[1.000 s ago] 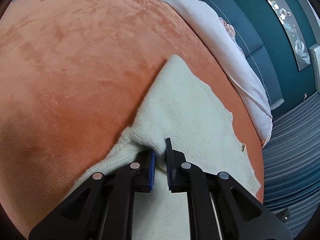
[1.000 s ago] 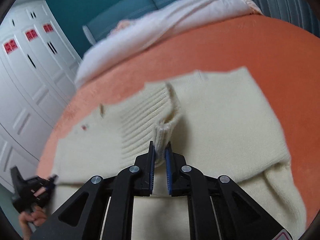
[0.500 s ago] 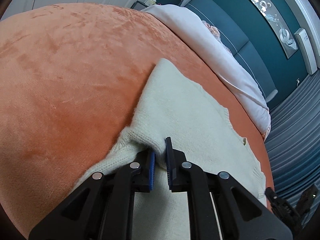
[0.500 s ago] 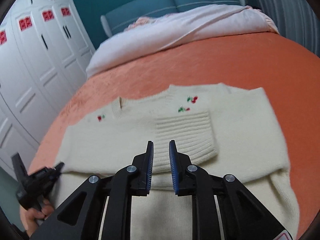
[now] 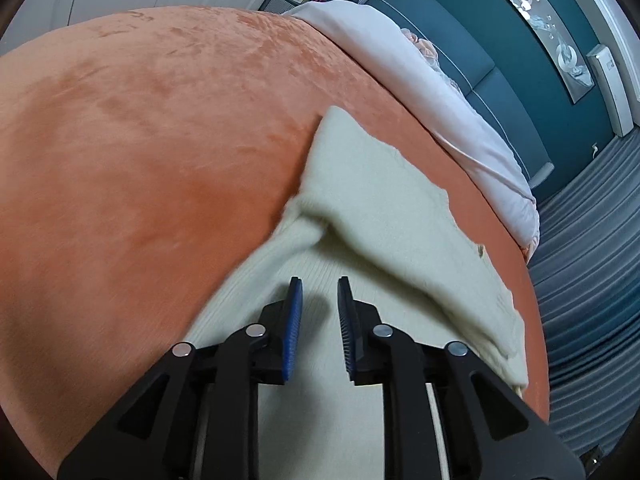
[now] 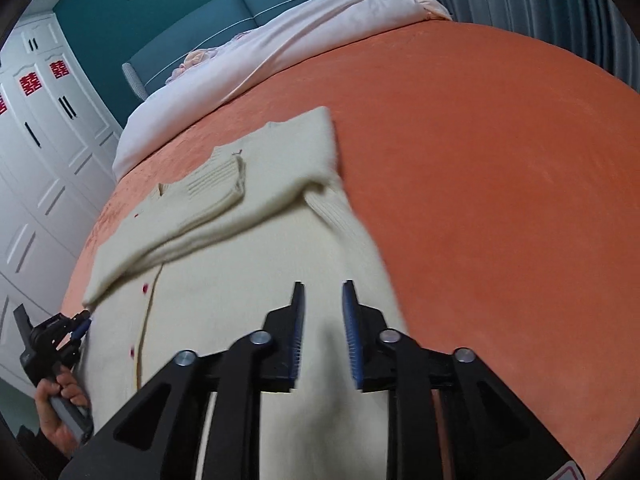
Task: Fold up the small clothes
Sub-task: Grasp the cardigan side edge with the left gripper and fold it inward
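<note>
Cream knit, the cardigan (image 6: 248, 280) lies flat on the orange bedspread (image 6: 500, 168), its long axis running away from both grippers toward the headboard (image 6: 224, 28), sleeves folded across the far half. The left gripper (image 5: 319, 284) and the right gripper (image 6: 323, 286) have just been opening; each now hangs over the near hem with jaws apart and nothing between them, the right at the hem's right edge. White wardrobe doors (image 6: 36, 152) stand beside the bed.
</note>
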Tool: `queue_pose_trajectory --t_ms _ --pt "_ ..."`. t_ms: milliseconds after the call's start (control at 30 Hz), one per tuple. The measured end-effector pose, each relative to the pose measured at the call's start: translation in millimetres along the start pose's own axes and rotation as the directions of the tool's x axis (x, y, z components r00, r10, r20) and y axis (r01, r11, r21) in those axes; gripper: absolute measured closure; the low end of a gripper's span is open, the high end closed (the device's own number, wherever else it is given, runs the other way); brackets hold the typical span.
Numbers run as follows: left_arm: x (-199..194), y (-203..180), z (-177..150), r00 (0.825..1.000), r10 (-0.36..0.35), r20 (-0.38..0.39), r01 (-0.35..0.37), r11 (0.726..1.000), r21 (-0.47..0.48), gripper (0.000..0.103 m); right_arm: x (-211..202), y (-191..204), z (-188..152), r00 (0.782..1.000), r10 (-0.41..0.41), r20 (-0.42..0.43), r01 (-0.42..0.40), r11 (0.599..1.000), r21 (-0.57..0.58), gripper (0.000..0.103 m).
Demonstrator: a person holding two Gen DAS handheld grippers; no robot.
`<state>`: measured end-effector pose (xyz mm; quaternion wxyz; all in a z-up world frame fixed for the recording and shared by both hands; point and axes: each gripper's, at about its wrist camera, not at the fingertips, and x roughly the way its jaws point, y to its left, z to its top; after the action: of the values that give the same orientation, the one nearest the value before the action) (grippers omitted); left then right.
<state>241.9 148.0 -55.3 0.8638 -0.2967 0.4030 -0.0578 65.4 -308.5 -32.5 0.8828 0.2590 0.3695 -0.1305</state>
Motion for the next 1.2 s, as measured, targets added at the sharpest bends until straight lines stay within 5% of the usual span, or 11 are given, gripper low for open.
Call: queue_pose_trajectory --t_ms 67,233,400,667,733,767,800,833,867,1033,1200 --pt "-38 7 -20 1.000 0.029 -0.007 -0.028 0.999 0.036 0.053 -35 -18 -27 1.000 -0.022 -0.010 0.022 1.000 0.012 0.044" --pt "-113 31 -68 0.994 0.101 -0.041 -0.101 0.995 -0.006 0.018 -71 -47 -74 0.995 -0.032 -0.099 0.039 0.996 0.074 0.034" --pt "-132 49 -99 0.994 0.098 -0.056 -0.103 0.991 -0.084 0.013 -62 -48 -93 0.983 0.086 -0.165 -0.057 0.982 0.178 0.031" --pt "-123 35 -113 0.989 0.083 -0.118 -0.089 0.995 -0.046 0.010 -45 -6 -110 0.956 0.188 -0.227 -0.167 0.980 0.108 0.030" --pt "-122 32 -113 0.986 0.088 -0.141 -0.094 0.995 -0.037 0.013 -43 3 -112 0.961 0.163 -0.223 -0.155 0.986 0.057 0.029" --pt "-122 31 -112 0.984 0.083 -0.156 -0.091 0.995 -0.046 0.025 -41 9 -111 0.962 0.164 -0.220 -0.158 0.986 0.045 0.036" --pt "-122 31 -110 0.983 0.067 -0.171 -0.079 0.995 -0.064 0.039 -41 12 -109 0.961 0.170 -0.217 -0.166 0.985 0.040 0.047" --pt "-123 32 -109 0.980 0.035 -0.195 -0.053 0.995 -0.085 0.060 -41 13 -108 0.960 0.171 -0.220 -0.166 0.985 0.040 0.079" --pt "-122 34 -108 0.975 0.003 -0.224 -0.029 0.993 -0.114 0.090 -41 14 -105 0.960 0.171 -0.222 -0.165 0.985 0.046 0.094" --pt "-157 25 -101 0.978 -0.047 -0.202 0.026 0.994 -0.104 0.095 -83 14 -86 0.957 0.265 -0.120 -0.258 0.964 0.065 0.095" --pt "-202 10 -108 0.973 -0.054 -0.226 0.052 0.999 -0.014 0.095 -131 18 -73 0.951 0.279 -0.130 -0.291 0.953 -0.083 0.096"
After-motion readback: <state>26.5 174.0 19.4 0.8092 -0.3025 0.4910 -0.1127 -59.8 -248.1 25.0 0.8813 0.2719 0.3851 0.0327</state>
